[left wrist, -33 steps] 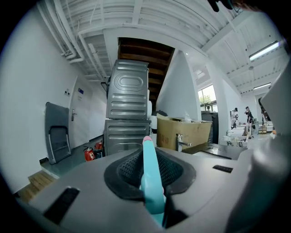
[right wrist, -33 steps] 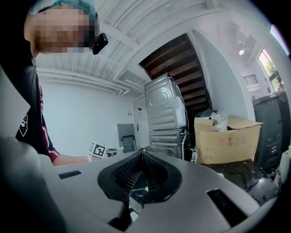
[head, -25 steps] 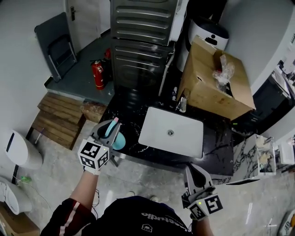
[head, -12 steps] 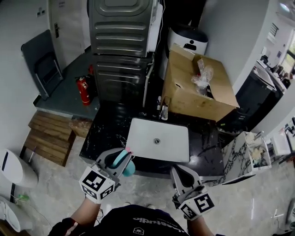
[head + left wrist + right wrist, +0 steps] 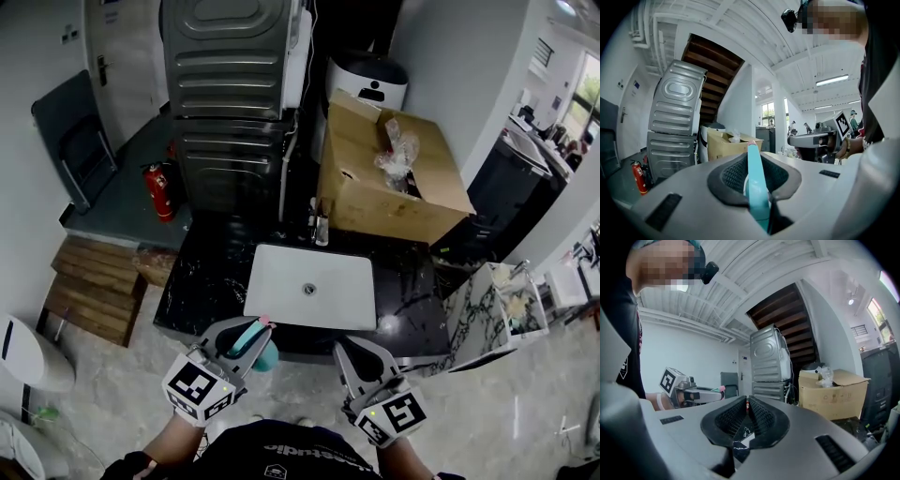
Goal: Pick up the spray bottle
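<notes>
The spray bottle (image 5: 255, 343) is teal with a pink tip, and my left gripper (image 5: 246, 330) is shut on its slim upper part. Its round body (image 5: 267, 357) hangs just below the jaws, in front of the counter's near edge. In the left gripper view the teal strip (image 5: 754, 185) runs straight up between the black pads (image 5: 733, 176). My right gripper (image 5: 349, 349) is level beside it to the right, shut with nothing in it. The right gripper view shows the pads (image 5: 759, 416) meeting at the tip (image 5: 746, 404).
A white sink basin (image 5: 311, 286) is set in the black marble counter (image 5: 202, 277), with a tap (image 5: 319, 225) behind it. Behind stand stacked grey appliances (image 5: 230, 84), an open cardboard box (image 5: 384, 178) and a red fire extinguisher (image 5: 159, 192). Wooden pallets (image 5: 89, 281) lie at the left.
My left gripper has carried the bottle from the counter's left end to the right and back toward me, off its front edge. The right gripper has hardly moved.
</notes>
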`<state>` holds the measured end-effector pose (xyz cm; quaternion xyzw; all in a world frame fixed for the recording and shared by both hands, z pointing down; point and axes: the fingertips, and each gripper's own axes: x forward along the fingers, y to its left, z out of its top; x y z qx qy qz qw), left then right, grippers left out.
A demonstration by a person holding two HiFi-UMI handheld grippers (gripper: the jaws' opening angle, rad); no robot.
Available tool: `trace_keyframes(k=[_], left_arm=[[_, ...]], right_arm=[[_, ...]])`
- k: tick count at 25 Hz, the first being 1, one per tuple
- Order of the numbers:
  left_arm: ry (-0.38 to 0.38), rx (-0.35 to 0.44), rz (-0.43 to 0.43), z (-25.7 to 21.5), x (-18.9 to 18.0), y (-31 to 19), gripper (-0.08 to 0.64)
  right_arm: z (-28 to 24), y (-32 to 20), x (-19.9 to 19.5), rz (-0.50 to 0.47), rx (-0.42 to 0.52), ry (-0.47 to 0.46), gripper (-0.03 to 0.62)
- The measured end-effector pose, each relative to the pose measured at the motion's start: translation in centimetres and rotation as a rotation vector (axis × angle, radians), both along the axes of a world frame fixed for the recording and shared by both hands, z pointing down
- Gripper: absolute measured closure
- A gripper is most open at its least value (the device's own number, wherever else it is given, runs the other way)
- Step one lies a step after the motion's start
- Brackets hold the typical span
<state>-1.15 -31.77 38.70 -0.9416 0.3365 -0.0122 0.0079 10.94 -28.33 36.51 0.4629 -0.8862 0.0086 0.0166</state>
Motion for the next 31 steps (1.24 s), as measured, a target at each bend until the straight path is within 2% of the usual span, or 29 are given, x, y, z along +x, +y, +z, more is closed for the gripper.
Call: trace_keyframes(k=[7, 31], left_arm=[[-0.005, -0.012, 0.02, 0.42, 0.33, -0.02, 0.489], [-0.018, -0.008, 0.013, 0.6, 0.22, -0.8, 0.489]], right_arm=[[0.04, 0.18, -0.09, -0.009, 0.003, -0.005, 0.554], [0.16, 0.15, 0.0, 0.001, -0.002, -0.023, 0.554]])
